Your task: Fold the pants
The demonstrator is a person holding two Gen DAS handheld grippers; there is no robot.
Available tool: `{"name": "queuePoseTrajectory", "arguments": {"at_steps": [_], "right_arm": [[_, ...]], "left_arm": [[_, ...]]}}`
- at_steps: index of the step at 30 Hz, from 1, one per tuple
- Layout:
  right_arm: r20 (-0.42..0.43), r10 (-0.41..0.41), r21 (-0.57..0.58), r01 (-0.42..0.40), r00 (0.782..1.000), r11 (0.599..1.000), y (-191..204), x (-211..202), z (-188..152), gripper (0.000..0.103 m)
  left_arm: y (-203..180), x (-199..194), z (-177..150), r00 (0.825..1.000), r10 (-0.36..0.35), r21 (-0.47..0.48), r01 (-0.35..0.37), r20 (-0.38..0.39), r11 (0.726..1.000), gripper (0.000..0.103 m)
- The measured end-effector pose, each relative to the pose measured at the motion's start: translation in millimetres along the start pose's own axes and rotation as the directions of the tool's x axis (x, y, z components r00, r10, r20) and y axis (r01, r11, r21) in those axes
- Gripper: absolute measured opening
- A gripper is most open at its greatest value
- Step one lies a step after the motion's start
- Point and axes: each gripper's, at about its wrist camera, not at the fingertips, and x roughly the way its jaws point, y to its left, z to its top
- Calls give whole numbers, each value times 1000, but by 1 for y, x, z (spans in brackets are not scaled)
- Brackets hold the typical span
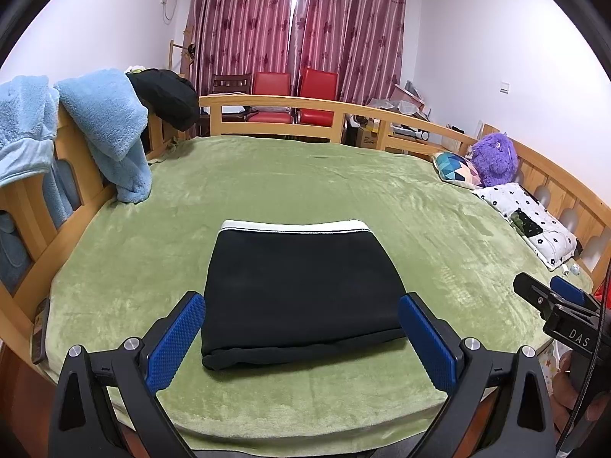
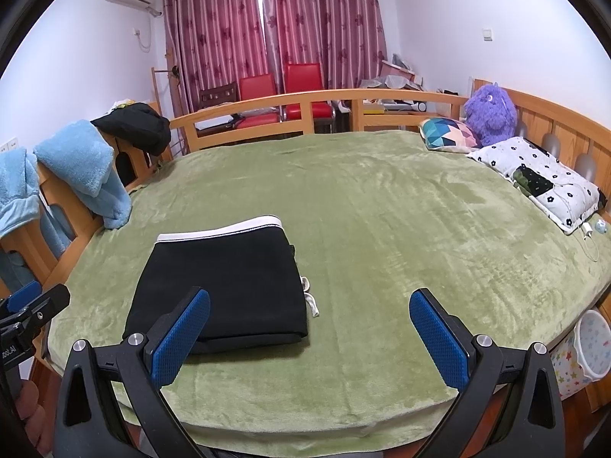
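Black pants [image 1: 301, 290] with a white waistband lie folded into a compact rectangle on the green blanket [image 1: 305, 179], waistband at the far edge. My left gripper [image 1: 301, 316] hovers open just short of the fold's near edge, its blue pads [image 1: 175, 343] wider apart than the bundle and touching nothing. In the right wrist view the pants [image 2: 225, 290] sit to the left, a white drawstring [image 2: 311, 299] poking out at their right side. My right gripper [image 2: 309, 313] is open over bare blanket to the right of the pants, and shows at the far right of the left view [image 1: 561, 297].
Wooden bed rails [image 1: 267, 103] ring the mattress. Blue fleece [image 1: 107, 129] and a black garment [image 1: 168, 95] hang over the left rail. A patterned cushion [image 2: 446, 133], purple plush toy [image 2: 490, 114] and white pillow [image 2: 534, 175] lie at the right. Red chairs [image 2: 282, 91] stand beyond. A star-print bin [image 2: 588, 347] sits beside the bed.
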Motion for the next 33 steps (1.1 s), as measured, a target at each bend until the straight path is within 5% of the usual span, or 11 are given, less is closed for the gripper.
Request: {"name": "queuePoseTrajectory", "arguments": {"at_steps": [33], "right_arm": [[2, 12, -7, -12, 1000, 1000, 1, -2, 4, 103]], "left_arm": [[-5, -11, 8, 1000, -2, -10, 2, 16, 1000, 102]]}}
